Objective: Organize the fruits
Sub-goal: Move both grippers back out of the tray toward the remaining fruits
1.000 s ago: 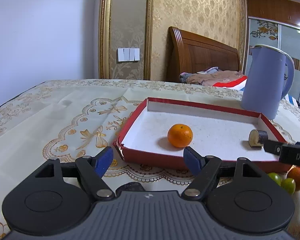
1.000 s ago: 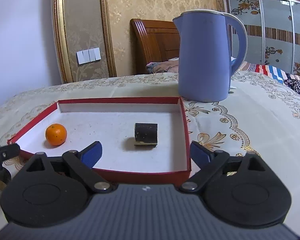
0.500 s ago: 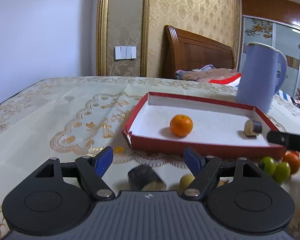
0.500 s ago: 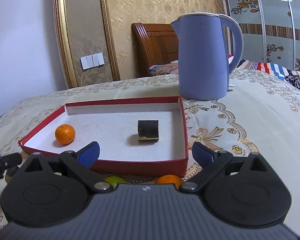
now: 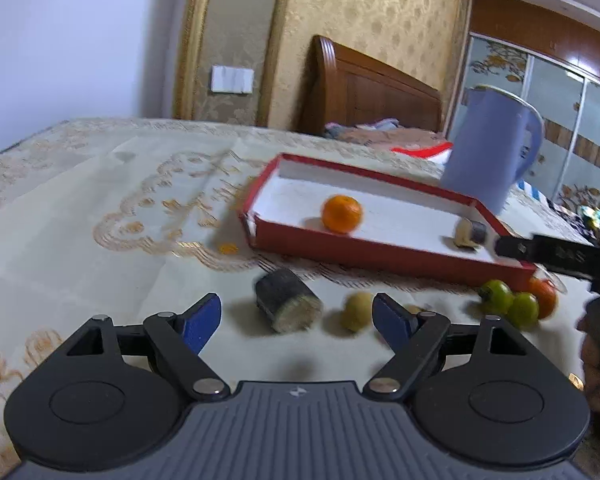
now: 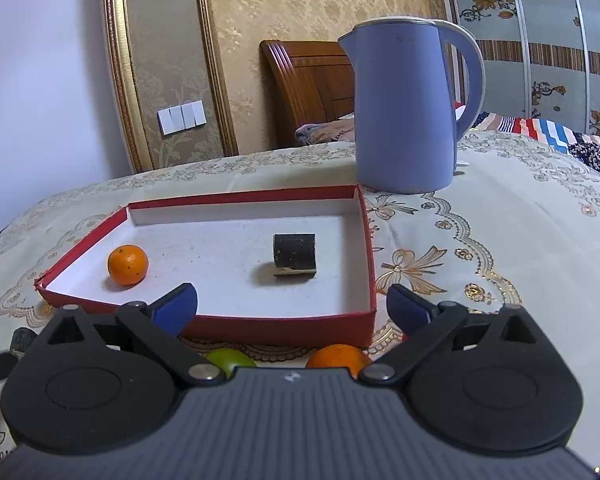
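Note:
A red tray (image 5: 384, 257) with a white floor holds an orange (image 5: 341, 214) and a dark cut cylinder piece (image 5: 470, 233). On the cloth in front of it lie a second dark cylinder piece (image 5: 288, 300), a small yellow-green fruit (image 5: 356, 311), two green fruits (image 5: 510, 302) and an orange fruit (image 5: 545, 296). My left gripper (image 5: 298, 322) hovers just short of the dark piece; its jaws are opening and nothing is between the pads. My right gripper (image 6: 293, 308) is open at the tray's near rim (image 6: 280, 330), above a green fruit (image 6: 228, 360) and an orange fruit (image 6: 338, 358).
A tall blue kettle (image 6: 408, 108) stands behind the tray's far right corner. The table wears a cream embroidered cloth (image 5: 100, 208). One finger of the right gripper (image 5: 548, 254) reaches across the tray's right end in the left wrist view. A bed and wardrobe stand behind.
The left gripper has drawn back from the tray, bringing the loose dark piece and small fruits into view ahead of it, and its jaws have widened. The right view has backed off slightly.

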{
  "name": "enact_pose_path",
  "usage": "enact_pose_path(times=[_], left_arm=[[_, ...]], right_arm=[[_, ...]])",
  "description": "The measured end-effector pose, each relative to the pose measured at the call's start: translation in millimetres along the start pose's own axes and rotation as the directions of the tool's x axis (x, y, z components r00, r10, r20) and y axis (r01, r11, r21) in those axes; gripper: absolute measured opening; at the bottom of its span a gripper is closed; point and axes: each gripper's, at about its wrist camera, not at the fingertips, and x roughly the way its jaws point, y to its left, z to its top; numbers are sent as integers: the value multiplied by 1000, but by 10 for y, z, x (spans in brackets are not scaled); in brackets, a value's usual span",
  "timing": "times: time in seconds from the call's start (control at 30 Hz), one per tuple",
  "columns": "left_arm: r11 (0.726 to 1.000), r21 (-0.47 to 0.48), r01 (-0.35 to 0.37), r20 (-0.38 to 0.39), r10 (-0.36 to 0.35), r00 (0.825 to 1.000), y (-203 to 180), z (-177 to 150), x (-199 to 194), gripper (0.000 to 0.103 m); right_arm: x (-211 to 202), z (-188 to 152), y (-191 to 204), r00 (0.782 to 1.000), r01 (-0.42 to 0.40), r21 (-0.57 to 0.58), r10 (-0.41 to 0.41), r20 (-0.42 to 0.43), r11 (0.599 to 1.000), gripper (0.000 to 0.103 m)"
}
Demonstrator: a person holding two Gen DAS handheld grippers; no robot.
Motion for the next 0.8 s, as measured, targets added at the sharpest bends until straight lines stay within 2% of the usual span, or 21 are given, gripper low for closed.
enact_pose_path(times=[0.23, 0.43, 0.7, 0.8], left_arm=[[993, 110, 29, -24, -27, 999, -332, -100, -13, 83], [991, 114, 68, -62, -61, 996, -444, -107, 50, 83], [989, 149, 9, -133, 11, 991, -536, -111, 250, 83], [984, 176, -1, -136, 25, 990, -576, -118, 266, 83]], right_arm=[[24, 1, -20, 1000, 3, 12, -3, -11, 1000, 101], [32, -2, -31, 1000, 0, 21, 0, -18, 1000, 101], [40, -6, -4, 1000, 7, 5, -6, -20, 1000, 101], [42, -10, 0, 1000, 8, 1, -8, -21, 1000, 101]])
